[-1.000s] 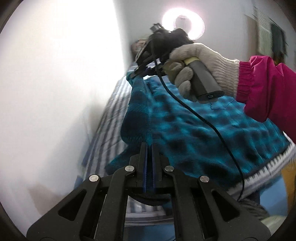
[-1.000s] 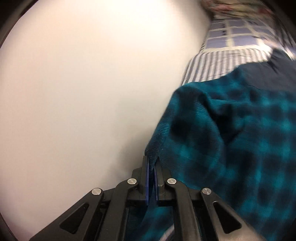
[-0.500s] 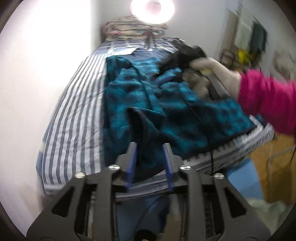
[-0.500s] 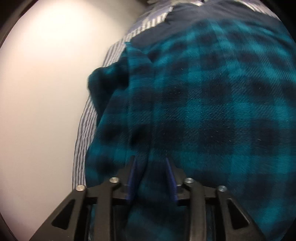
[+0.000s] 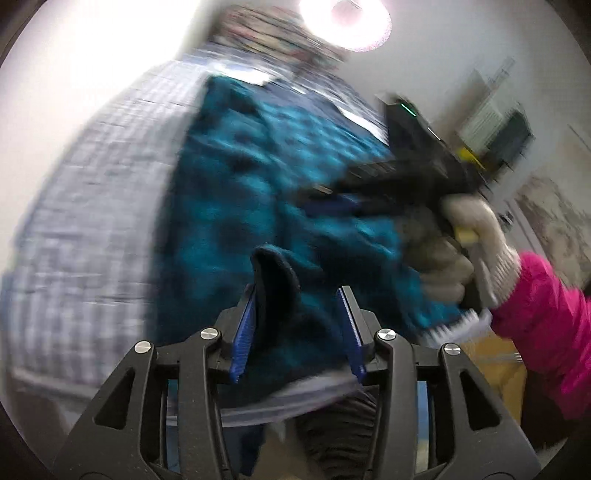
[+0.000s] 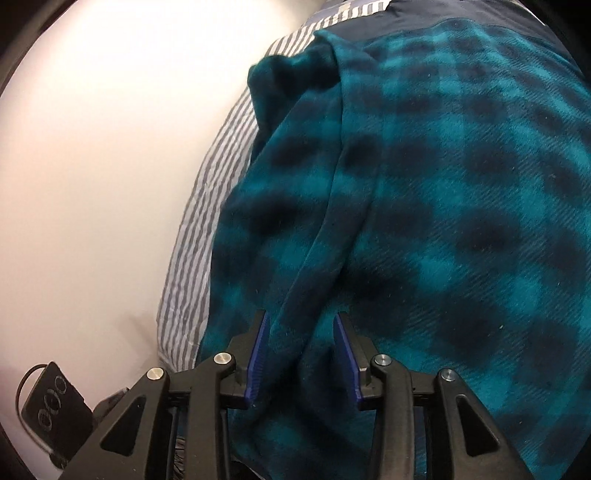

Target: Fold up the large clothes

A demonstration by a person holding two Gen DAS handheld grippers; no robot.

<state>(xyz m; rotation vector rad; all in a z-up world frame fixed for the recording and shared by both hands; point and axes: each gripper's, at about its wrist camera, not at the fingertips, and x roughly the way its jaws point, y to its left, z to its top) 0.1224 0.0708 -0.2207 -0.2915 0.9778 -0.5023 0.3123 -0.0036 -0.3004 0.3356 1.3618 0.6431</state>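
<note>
- A teal and black plaid garment (image 5: 236, 206) lies spread over a bed (image 5: 92, 229) whose sheet is striped grey and white; in the left wrist view it fills the middle of the frame, in the right wrist view the whole right side
- The striped sheet shows bare at the left of the garment in both views, running along a plain white wall (image 6: 103, 155) that takes up the left half of the right wrist frame
- At the far end of the bed, top centre of the left wrist view, sits a blurred pile of patterned bedding (image 5: 258, 33), with a bright ring light (image 5: 345, 22) just above it
- The left gripper (image 5: 297, 321) has just been opening; its blue pads stand apart, and a dark fold of the garment rises between them, close against the left pad and clear of the right one
- The right gripper (image 6: 301, 350) has likewise just been opening: jaws released, a ridge of the cloth running up between them without being pinched
- At the right of the left wrist view a gloved hand (image 5: 458, 254) with a pink sleeve (image 5: 546, 321) holds the right gripper's handle over the garment
- Blurred furniture stands against the wall at upper right of that view
- A small black device (image 6: 51, 402) on a cord sits at the lower left of the right wrist view
</note>
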